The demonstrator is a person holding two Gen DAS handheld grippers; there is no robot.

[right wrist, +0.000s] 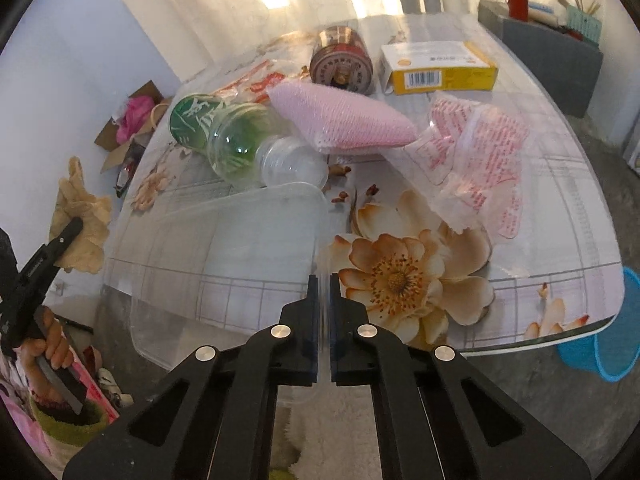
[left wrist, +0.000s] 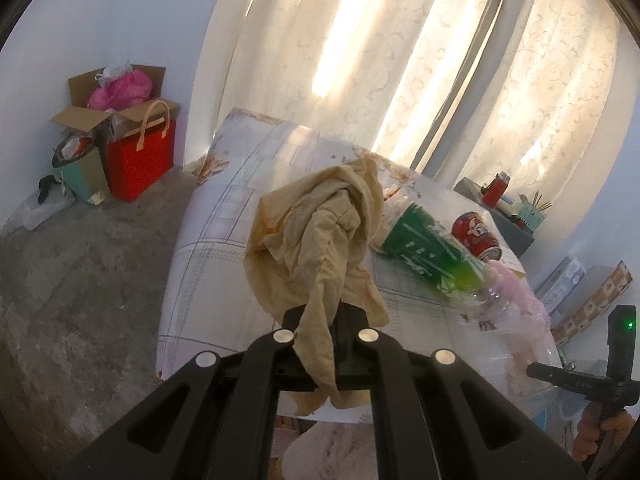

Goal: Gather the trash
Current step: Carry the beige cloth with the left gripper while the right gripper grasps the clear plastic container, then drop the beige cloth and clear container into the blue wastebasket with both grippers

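My left gripper [left wrist: 326, 316] is shut on a crumpled beige cloth [left wrist: 316, 240] and holds it above the near left part of the table; the cloth also shows at the left of the right wrist view [right wrist: 82, 216]. My right gripper [right wrist: 324, 284] is shut on the rim of a clear plastic container [right wrist: 240, 248] that overhangs the table's front edge. On the flower-print table [right wrist: 560, 208] lie a green-labelled plastic bottle [right wrist: 224, 140], a pink mesh sponge [right wrist: 340, 120], a clear wrapper with red print [right wrist: 480, 152], a red can [right wrist: 342, 60] and a yellow box [right wrist: 436, 66].
A blue bin [right wrist: 608, 340] stands on the floor at the right, under the table's edge. A cardboard box [left wrist: 116, 96], a red bag [left wrist: 140, 160] and a teal bag [left wrist: 82, 168] stand in the far left corner. A grey shelf [right wrist: 552, 44] with small items is behind the table.
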